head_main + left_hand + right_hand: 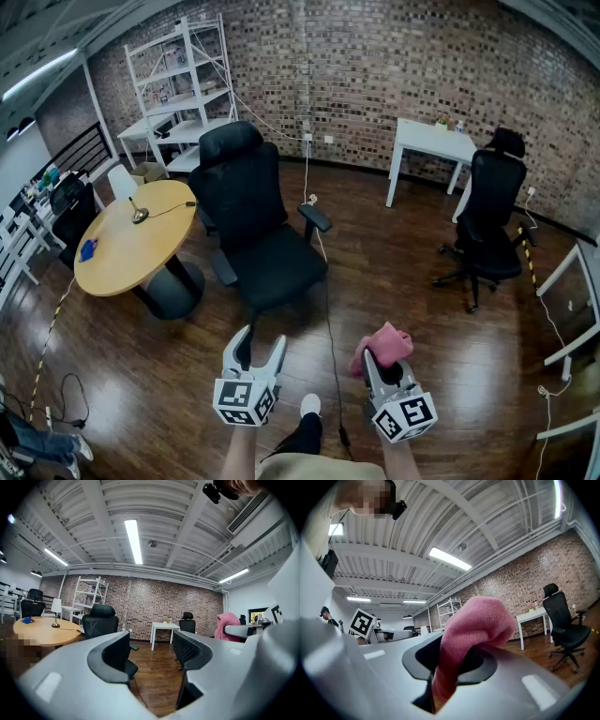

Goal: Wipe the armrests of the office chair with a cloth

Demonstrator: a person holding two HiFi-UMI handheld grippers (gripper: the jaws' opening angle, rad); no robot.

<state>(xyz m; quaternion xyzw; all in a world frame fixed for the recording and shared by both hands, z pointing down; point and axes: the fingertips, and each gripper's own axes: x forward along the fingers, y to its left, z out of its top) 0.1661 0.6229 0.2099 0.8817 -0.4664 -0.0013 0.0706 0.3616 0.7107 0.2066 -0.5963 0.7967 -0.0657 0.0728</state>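
A pink cloth (pixel 386 343), soft, light and floppy, is pinched at its middle by the right gripper (pixel 382 364), in front of the black office chair (pixel 251 220) and well short of it. The left gripper (pixel 260 349), also before the chair, gapes wide and empty. The cloth's loose bunch should likely mould over the chair's armrests (pixel 315 217).

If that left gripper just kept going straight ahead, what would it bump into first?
Probably nothing soon: the left gripper has open jaws framing bare wooden floor, with the black office chair just left of that line. Farther on stands the white table. Depth is unclear.
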